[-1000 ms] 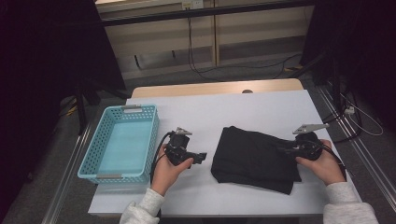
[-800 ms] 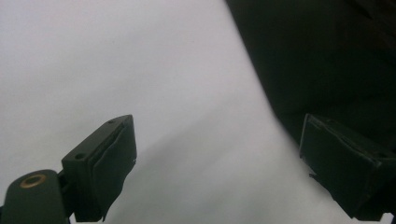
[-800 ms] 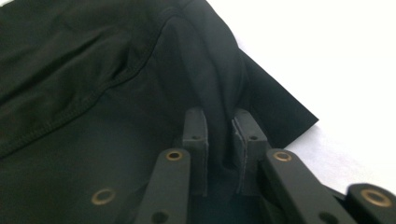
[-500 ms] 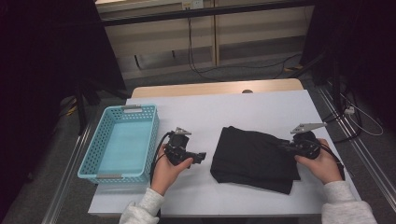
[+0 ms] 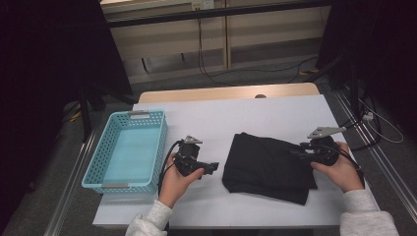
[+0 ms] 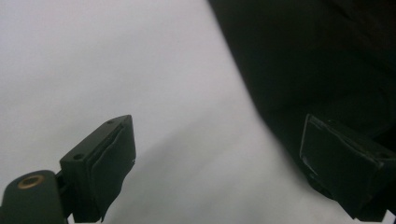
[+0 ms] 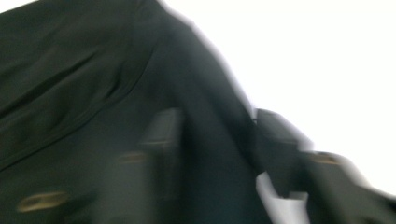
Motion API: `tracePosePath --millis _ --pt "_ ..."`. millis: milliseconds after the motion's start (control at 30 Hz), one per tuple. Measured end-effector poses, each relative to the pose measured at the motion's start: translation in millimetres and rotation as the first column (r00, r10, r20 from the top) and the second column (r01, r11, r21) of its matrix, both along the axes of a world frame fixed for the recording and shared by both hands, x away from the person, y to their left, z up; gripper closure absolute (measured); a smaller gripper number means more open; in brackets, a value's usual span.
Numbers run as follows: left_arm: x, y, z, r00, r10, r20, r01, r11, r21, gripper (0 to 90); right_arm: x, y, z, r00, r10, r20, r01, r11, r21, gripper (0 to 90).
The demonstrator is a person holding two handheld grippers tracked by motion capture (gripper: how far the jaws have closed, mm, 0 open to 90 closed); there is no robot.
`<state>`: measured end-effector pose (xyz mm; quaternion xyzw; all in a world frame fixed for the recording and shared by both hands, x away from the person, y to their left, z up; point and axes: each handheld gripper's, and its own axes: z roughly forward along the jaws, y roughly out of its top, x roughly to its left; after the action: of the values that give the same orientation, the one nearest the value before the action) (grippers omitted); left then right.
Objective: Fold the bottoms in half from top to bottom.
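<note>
Black garment [image 5: 268, 167]: folded dark cloth lying flat on the white table [image 5: 255, 118], right of centre, nearer the person's edge; no label, brand or writing can be read on it.

High view, left gripper [image 5: 212, 168]: held in the left hand [image 5: 176, 181] just left of the cloth, jaws pointing toward it but short of its edge.

High view, right gripper [image 5: 296, 152]: held in the right hand [image 5: 339, 169] at the cloth's right edge, its tips over the fabric, a grey three-cornered plate on top.

High view, basket [image 5: 129, 183]: pale blue plastic mesh basket at the table's left side, well apart from the cloth, nothing in it; no lettering legible.

Left gripper view: the two black jaws stand wide apart over bare white table with nothing between the pads; the cloth's curved edge [image 6: 317, 60] fills the upper right, and the right-hand jaw sits in front of it.

Right gripper view: blurred; the jaws have just been opening and stand apart, a ridge of the cloth's edge [image 7: 212, 140] between them. One jaw lies over the fabric, the other over the white table. Whether the pads press on the fabric cannot be made out through the blur.

Writing: none readable in any view.
</note>
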<state>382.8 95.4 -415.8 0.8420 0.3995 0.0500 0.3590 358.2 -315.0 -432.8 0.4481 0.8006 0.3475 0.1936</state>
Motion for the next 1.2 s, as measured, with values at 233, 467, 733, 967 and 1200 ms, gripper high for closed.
tracePosePath --millis 233,467,733,967,1200 --pt "-6.2 -7.4 -2.6 0.9990 -0.042 -0.015 0.042 0.9991 -0.002 7.8 11.7 -8.6 -25.3 0.9973 0.015 -0.072 -0.009 0.997 0.080 36.3" --pt "-16.2 -12.6 -5.7 0.9964 -0.082 -0.023 0.082 0.9966 0.008 8.8 3.3 -18.2 -28.7 0.9934 0.007 -0.115 0.018 0.977 0.211 74.9" --pt "-28.0 -34.3 -15.5 0.9932 -0.072 -0.092 0.077 0.9958 0.051 20.2 -4.5 -12.0 -27.4 0.9976 -0.004 -0.068 0.015 0.986 0.168 78.2" --pt "-38.0 -54.8 -19.6 0.9957 -0.035 -0.085 0.043 0.9943 0.098 34.4 -11.9 0.4 -21.9 0.9990 -0.032 -0.032 0.034 0.997 0.075 78.6" --pt "-34.8 -58.0 -19.3 0.9868 -0.042 -0.157 0.052 0.9970 0.058 80.9 -16.0 6.0 -20.6 0.9987 -0.044 -0.027 0.046 0.997 0.064 79.1"
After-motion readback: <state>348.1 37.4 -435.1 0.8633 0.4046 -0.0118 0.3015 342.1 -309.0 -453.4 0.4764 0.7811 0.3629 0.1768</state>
